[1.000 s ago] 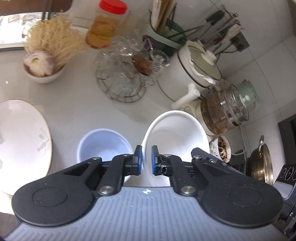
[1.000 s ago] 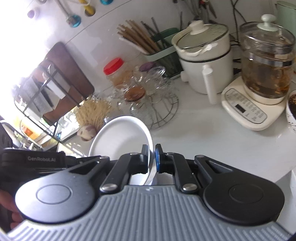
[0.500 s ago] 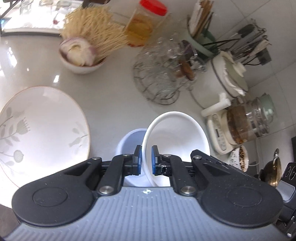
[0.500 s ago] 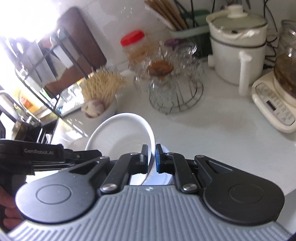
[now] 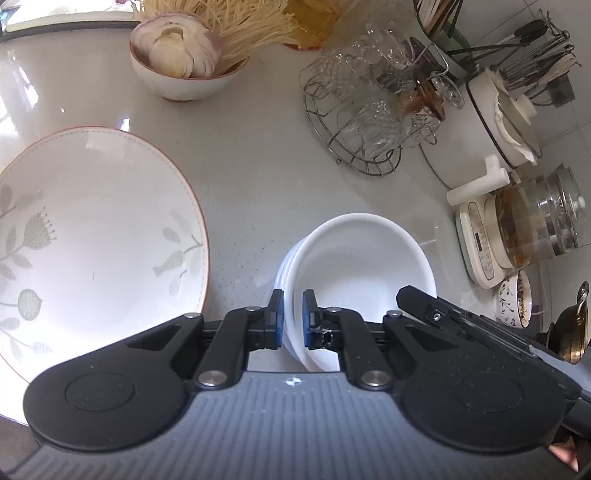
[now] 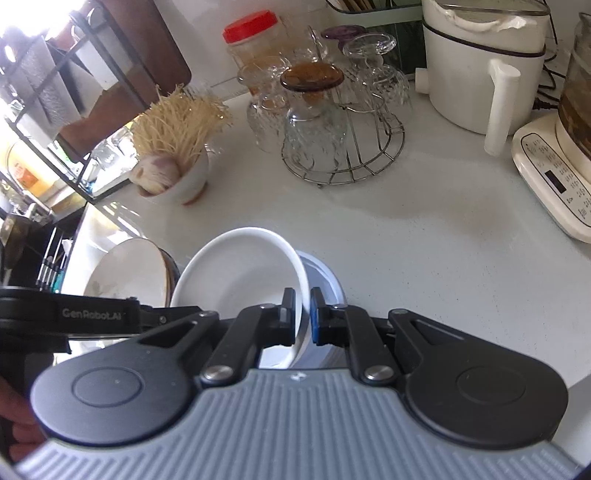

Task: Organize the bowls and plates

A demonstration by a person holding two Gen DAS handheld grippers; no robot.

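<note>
Both claws pinch opposite rims of one white bowl [image 5: 365,266], tilted into a stack of bowls [image 6: 325,280] on the pale surface [image 5: 258,177]. Left claw [image 5: 293,317] grips the near-left rim; right claw [image 6: 303,314] grips the right rim. A patterned plate [image 5: 92,229] lies just beside the stack.

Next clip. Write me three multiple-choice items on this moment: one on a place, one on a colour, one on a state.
1. Where is the bowl of noodles and onion?
A. beside the kettle
B. behind the big patterned plate
C. inside the wire rack

2. What colour is the jar lid?
A. red
B. green
C. black

3. How does each tool stand?
A. both open
B. one open
C. both shut on the white bowl's rim

Key:
1 B, the noodle bowl sits beyond the patterned plate.
2 A, the jar lid is red.
3 C, left tool and right tool each pinch the white bowl.
</note>
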